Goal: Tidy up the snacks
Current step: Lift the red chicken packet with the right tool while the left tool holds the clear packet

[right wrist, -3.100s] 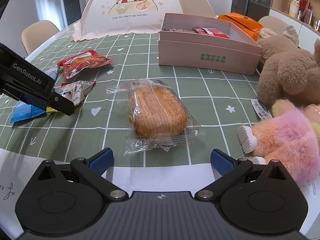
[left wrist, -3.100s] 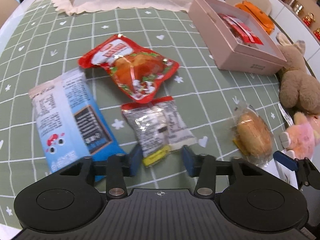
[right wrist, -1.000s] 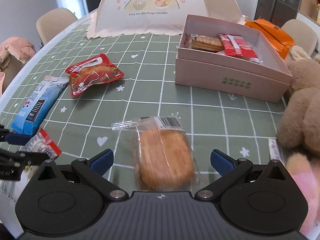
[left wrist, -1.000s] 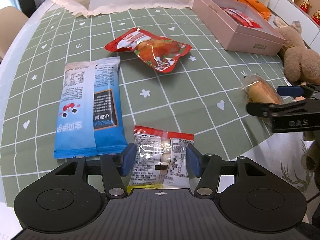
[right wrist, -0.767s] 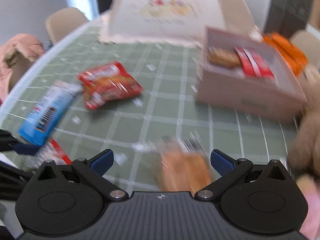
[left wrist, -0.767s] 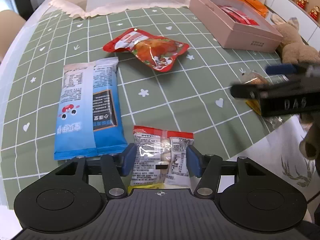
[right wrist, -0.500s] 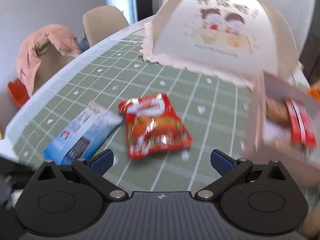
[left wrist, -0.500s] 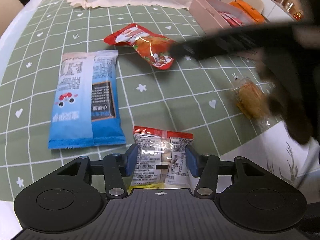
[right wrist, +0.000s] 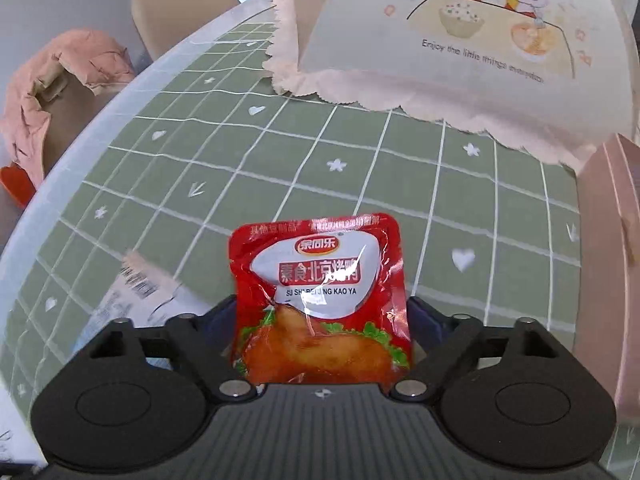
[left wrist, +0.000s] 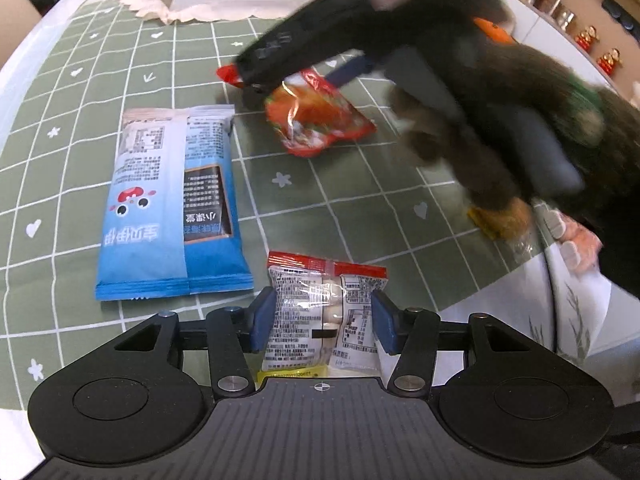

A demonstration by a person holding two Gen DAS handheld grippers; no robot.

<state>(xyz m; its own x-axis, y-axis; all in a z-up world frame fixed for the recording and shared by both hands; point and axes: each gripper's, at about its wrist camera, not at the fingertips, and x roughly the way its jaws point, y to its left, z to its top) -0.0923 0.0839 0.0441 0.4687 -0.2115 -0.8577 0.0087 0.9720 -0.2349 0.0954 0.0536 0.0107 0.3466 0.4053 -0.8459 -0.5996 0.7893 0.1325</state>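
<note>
On the checked tablecloth (left wrist: 360,200), a long packet (left wrist: 172,204) lies left of a small pouch (left wrist: 326,312), itself set between the left gripper (left wrist: 323,326) fingers. Behind both, a chicken pouch (right wrist: 320,308) sits within the right gripper (right wrist: 320,320), with a food tent (right wrist: 460,52) farther back.

A: What does the cloth on the table (right wrist: 304,168) look like?
B: Sage green, gridded in white lines, with small white hearts, stars and arrows.
A: And the packets?
B: The glossy red foil pouch (right wrist: 320,308) has a white label, red characters and an orange-brown roast over green leaves. The long blue and white wrapper (left wrist: 168,208) carries a black panel. The clear crinkly sachet (left wrist: 324,312) has a red top band, black print and a yellow bottom strip.
A: The jaws?
B: Black with blue pads (left wrist: 262,320)
</note>
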